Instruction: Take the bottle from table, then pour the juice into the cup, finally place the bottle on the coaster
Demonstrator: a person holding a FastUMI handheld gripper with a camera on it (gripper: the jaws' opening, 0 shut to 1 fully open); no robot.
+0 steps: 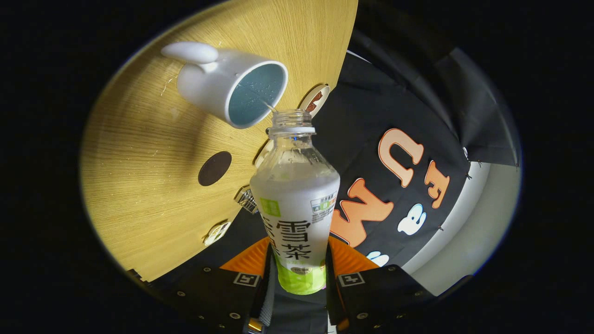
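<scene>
Fingers (274,260) are squeezed on the tea bottle (297,204) from both sides, w/ the bottle held between them near its bottom. So the pick-up part is done. Bottle has no cap & is tipped over; a thin stream runs from its mouth into the white cup (232,86) just past it. Pouring is going on now, prob. still a lot of juice left in the bottle. Next to the cup on the wooden table (153,195) sits the dark round coaster (215,168), w/ nothing on it. Putting the bottle there is still left to do.
</scene>
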